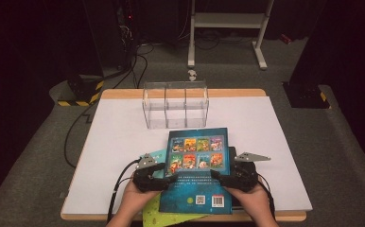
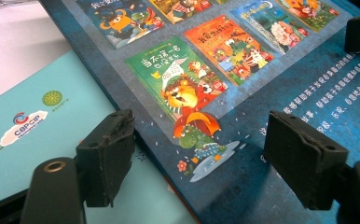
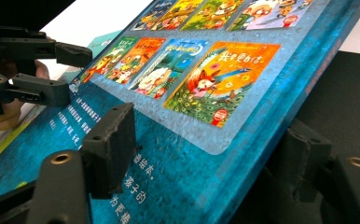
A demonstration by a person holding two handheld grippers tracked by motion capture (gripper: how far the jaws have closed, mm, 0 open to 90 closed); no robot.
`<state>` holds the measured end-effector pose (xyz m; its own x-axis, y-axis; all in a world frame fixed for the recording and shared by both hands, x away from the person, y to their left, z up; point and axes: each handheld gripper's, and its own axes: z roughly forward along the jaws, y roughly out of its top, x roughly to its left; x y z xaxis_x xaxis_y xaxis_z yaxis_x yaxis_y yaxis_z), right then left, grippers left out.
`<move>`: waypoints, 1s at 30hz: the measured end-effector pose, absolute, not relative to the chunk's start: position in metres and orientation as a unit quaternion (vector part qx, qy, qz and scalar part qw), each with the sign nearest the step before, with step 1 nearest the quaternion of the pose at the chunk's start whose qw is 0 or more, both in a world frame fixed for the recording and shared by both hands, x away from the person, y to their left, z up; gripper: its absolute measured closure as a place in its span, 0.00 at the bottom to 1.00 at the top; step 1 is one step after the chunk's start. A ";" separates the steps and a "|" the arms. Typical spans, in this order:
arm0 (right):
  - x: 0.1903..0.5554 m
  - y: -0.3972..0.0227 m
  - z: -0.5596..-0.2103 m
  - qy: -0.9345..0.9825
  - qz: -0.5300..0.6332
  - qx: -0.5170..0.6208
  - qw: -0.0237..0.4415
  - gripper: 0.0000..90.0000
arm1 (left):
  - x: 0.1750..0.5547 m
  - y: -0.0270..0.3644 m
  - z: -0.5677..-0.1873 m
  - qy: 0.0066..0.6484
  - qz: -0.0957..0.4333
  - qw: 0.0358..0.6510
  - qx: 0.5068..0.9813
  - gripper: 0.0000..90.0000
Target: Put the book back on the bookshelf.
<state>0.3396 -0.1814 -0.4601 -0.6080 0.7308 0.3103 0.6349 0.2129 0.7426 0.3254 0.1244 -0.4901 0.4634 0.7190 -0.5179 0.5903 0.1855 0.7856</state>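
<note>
One teal book [image 2: 52,135] — "CBPCIP" logo [image 2: 23,126]

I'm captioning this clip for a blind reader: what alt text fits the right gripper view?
A blue picture book, back cover up with a grid of small cover pictures, lies between the right gripper's black jaws, one jaw over the cover and the other below the book's edge. The left gripper is at the book's far side.

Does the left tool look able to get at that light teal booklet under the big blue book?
Probably yes, at its exposed corner. The left tool hangs open over the blue book's left edge, and the teal booklet shows bare beside it; the rest lies pinned beneath the book.
</note>
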 end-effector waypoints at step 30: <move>0.320 -0.182 -0.440 0.784 0.469 0.376 0.153 0.50 | 0.330 0.132 -0.489 0.534 0.018 0.583 0.612 0.19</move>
